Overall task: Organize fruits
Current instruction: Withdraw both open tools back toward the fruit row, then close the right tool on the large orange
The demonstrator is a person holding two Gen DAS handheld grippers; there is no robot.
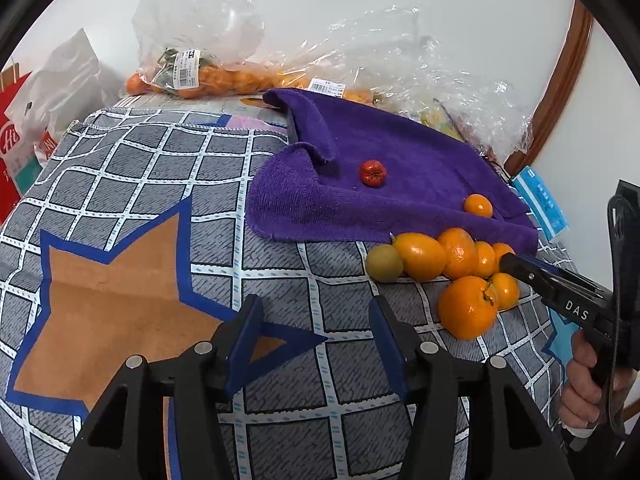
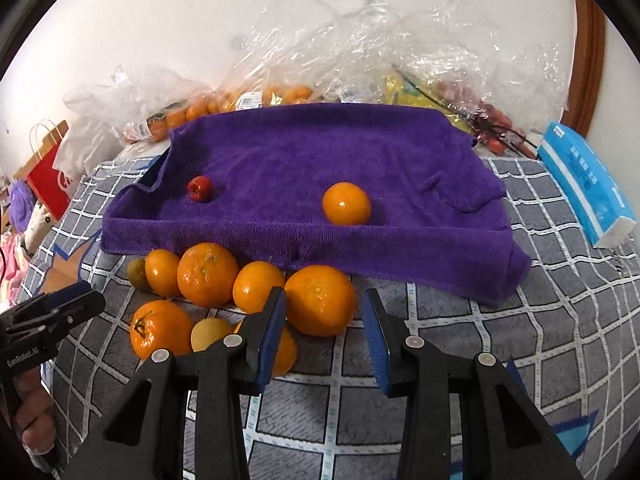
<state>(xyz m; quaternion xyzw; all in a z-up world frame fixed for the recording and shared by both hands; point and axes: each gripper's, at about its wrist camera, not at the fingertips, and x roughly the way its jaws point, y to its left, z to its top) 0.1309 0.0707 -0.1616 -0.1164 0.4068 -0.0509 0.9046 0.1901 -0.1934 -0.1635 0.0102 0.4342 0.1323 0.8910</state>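
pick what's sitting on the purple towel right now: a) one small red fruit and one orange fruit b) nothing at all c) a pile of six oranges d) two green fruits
a: the purple towel carries only a small red fruit and a single orange fruit, while the pile of oranges lies in front of it on the checked cloth.

A fluffy, matt purple terry towel (image 2: 320, 152) lies on a checked woven cloth (image 1: 160, 184), the oranges (image 2: 319, 300) have glossy, dimpled peel, crinkly clear plastic bags (image 2: 400, 48) shine behind, and the matt black plastic grippers carry ribbed blue pads (image 2: 376, 336) and silvery metal pins (image 1: 204, 347).
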